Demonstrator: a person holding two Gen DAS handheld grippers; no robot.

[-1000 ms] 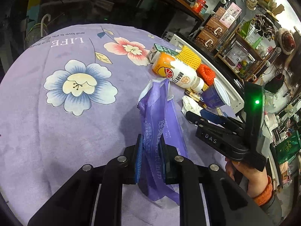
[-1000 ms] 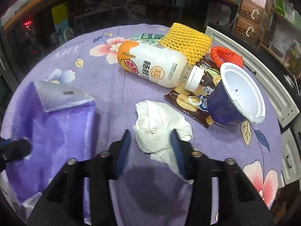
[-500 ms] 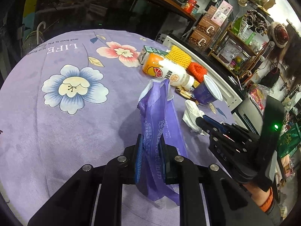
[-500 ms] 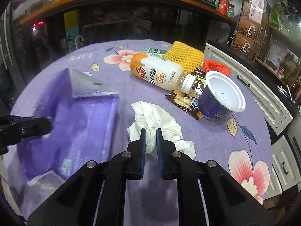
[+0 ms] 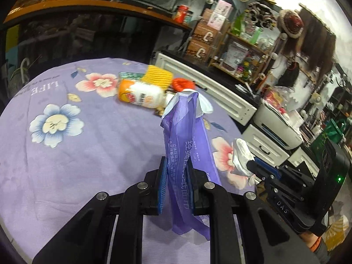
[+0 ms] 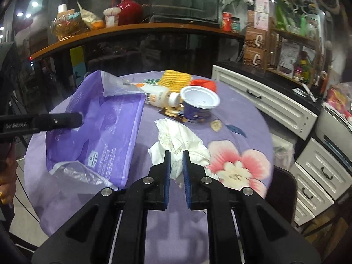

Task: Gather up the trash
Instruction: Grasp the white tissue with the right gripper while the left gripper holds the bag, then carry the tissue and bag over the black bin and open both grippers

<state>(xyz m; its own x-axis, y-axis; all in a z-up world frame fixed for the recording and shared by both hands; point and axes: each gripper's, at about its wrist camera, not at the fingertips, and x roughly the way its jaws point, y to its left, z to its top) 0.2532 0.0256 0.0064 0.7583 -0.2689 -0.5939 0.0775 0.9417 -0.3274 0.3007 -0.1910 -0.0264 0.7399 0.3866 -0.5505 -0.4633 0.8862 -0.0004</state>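
L tongs clenched on purple bag, bag standing up at frame center in L view; in R view bag fills left-center, mouth open toward top. R tongs clamped on white tissue, center of R view, lifted off the surface; in L view tissue sits lower right, just right of the bag. Rest of trash upper center on surface: bottle lying flat, blue cup w/ white rim, yellow foam net, orange net, wrapper under the cup.
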